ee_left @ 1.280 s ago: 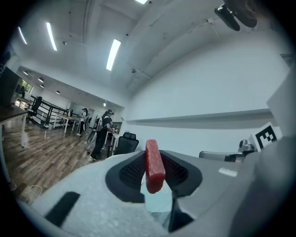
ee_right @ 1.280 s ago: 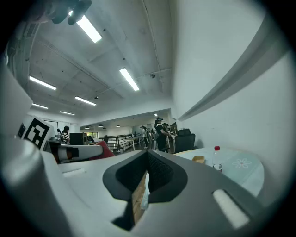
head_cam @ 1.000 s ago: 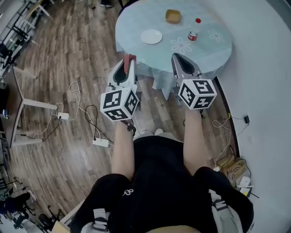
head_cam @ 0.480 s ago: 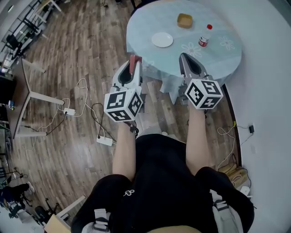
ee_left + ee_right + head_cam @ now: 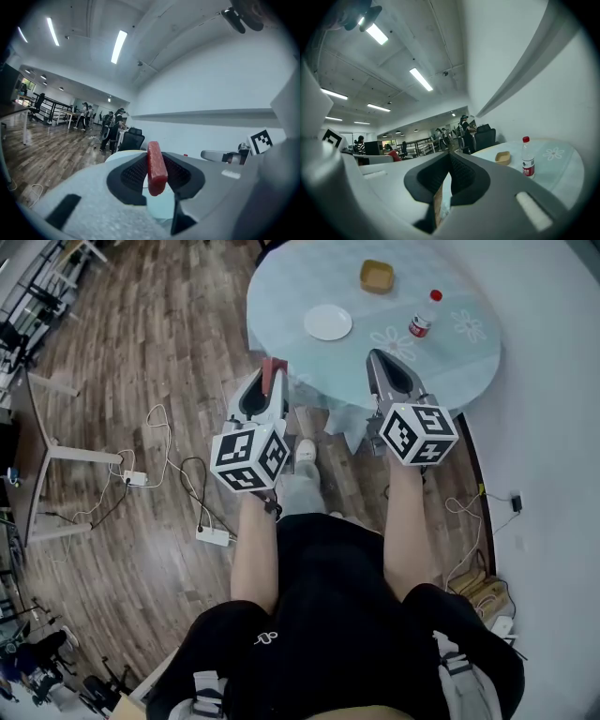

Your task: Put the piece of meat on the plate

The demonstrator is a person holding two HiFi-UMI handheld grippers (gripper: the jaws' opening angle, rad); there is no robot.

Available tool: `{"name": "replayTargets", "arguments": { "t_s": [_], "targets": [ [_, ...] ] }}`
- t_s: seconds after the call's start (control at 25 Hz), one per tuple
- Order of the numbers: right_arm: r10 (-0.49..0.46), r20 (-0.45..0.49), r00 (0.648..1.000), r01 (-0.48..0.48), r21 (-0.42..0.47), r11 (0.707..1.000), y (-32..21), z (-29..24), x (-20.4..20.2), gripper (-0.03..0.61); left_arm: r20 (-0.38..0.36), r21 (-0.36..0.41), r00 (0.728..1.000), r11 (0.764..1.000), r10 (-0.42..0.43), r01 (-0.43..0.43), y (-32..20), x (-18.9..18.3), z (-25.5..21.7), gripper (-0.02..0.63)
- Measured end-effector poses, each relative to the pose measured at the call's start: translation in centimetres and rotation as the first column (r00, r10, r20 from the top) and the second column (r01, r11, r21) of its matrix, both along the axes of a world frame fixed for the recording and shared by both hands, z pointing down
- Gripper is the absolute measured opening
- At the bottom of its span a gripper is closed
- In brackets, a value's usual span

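A red piece of meat (image 5: 273,372) (image 5: 156,168) stands on end between the pads of my left gripper (image 5: 271,367) (image 5: 155,154), which is shut on it. The gripper hangs over the floor just short of the round pale-blue table (image 5: 291,287). The white plate (image 5: 328,322) lies empty on the table's near left part, ahead and to the right of the meat. My right gripper (image 5: 374,355) (image 5: 450,157) is level beside the left one at the table's near edge, its jaws shut with nothing between them.
A brown bowl (image 5: 377,276) (image 5: 503,158) sits at the table's far side. A red-capped bottle (image 5: 424,313) (image 5: 527,163) stands to the right of the plate. Cables and a power strip (image 5: 211,534) lie on the wooden floor. A white wall (image 5: 562,427) runs along the right.
Both grippers have moved together toward the table, the meat still in the left jaws. The person's foot has stepped forward beneath them.
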State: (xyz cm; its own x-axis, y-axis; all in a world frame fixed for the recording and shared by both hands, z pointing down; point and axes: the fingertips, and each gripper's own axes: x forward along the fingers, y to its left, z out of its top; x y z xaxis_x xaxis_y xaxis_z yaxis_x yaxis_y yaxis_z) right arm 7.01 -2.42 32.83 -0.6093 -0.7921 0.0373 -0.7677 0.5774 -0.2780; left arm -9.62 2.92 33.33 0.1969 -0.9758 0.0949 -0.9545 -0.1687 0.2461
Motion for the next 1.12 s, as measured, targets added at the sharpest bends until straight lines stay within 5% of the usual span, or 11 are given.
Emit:
{"name": "replayTargets", "arguments": {
  "t_s": [0.24,0.68,1.12],
  "targets": [
    [0.095,-0.008,0.995,-0.095,-0.074,0.993,-9.2,3.4,0.8,0.009,-0.010,-0.076,0.997,0.994,0.082,-0.083,-10.1,0.3,3.6,0.087],
    [0.173,-0.065,0.983,-0.183,-0.196,0.964,-22.8,9.3,-5.3,0.009,-0.030,-0.268,0.979,0.942,0.200,-0.201,-25.8,-4.2,11.0,0.087],
    [0.301,-0.157,0.941,-0.335,-0.276,0.901,-25.1,12.9,1.8,0.009,-0.077,-0.409,0.942,0.851,0.326,-0.328,-33.1,0.5,18.7,0.089]
  ]
}}
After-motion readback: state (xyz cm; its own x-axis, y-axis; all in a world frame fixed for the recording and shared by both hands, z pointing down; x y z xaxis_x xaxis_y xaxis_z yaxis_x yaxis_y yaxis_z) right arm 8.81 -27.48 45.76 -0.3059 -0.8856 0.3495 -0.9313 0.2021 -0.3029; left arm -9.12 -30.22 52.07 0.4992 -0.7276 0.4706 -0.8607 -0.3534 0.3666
